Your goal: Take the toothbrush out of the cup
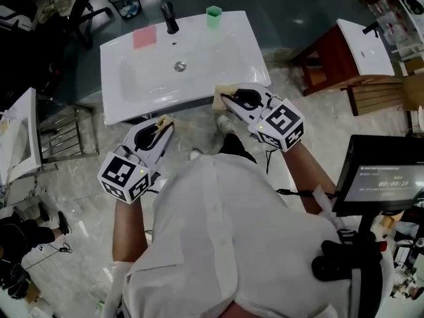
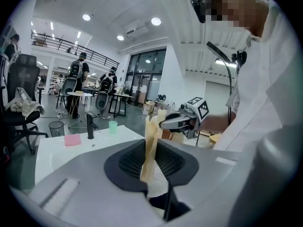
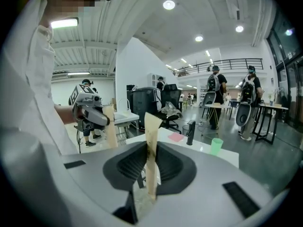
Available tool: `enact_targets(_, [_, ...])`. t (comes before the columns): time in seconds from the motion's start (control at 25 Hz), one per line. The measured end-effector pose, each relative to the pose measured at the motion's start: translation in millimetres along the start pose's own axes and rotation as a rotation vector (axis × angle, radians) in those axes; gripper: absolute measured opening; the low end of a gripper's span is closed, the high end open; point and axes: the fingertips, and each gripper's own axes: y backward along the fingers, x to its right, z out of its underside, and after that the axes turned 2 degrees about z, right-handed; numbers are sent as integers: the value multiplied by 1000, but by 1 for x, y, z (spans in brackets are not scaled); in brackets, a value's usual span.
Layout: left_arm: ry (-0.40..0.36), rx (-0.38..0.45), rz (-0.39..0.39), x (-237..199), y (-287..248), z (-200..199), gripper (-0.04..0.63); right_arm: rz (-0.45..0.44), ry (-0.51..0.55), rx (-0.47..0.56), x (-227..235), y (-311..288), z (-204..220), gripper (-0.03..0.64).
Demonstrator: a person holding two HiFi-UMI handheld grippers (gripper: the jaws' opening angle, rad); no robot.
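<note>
Green cup point(image 1: 213, 16) near tap point(image 1: 170, 18) on sink point(image 1: 132, 88) — left tool point(image 1: 164, 122), right tool point(image 1: 223, 97) nearer, jaws together.

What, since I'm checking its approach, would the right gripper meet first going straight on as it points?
Probably the white sink top, near its front edge; the right gripper aims downward, left of the green cup.

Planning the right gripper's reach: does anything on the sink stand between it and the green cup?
Nothing visible does. Only bare white sink lies between the right gripper and the green cup at the far rim. The black faucet and pink square sit left of that line.
</note>
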Motion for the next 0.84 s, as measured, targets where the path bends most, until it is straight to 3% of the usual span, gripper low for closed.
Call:
enact_targets(0.6, [-22, -5, 22, 1, -8, -4, 63, 16, -6, 13, 4, 5, 1, 54])
enact_targets(0.84, [-34, -10, 44, -2, -60, -32, 63, 22, -12, 15, 54, 23, 1, 54])
